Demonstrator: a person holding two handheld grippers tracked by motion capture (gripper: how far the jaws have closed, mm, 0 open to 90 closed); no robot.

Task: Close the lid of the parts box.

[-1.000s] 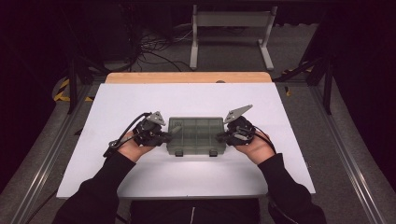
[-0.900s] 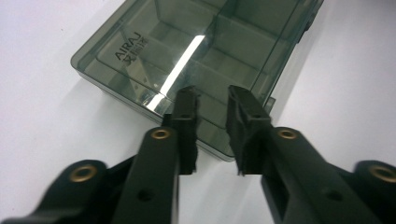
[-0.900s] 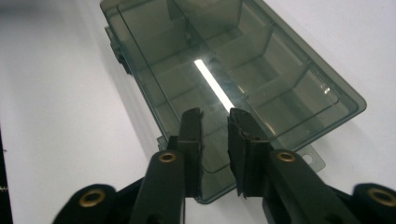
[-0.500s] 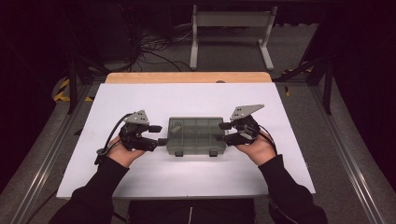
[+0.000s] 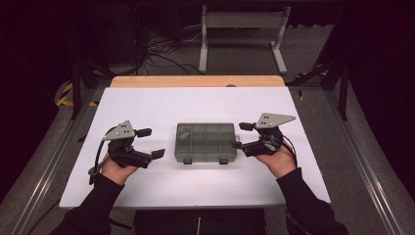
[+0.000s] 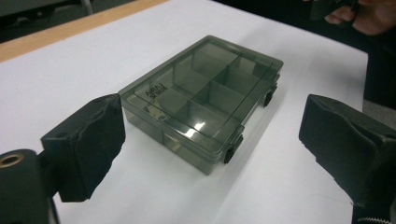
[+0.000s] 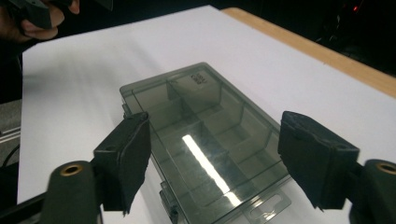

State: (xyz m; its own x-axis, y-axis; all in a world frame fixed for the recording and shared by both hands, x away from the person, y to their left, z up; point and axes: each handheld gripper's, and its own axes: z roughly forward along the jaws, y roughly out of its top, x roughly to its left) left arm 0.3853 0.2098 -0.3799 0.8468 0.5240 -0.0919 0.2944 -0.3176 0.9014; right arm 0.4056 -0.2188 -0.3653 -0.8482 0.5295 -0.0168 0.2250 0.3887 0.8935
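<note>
Black sleeves, black jaws, grey three-cornered plates.

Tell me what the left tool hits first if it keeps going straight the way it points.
Most likely the smoky compartment box: it lies straight ahead between the left tool's open jaws, with bare white table before it. Depth is uncertain.

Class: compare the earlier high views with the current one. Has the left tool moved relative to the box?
Yes. The left tool has pulled away leftward from the box, which stays on the white sheet. White sheet now shows between them, and its jaws have just been opening, empty.
</note>
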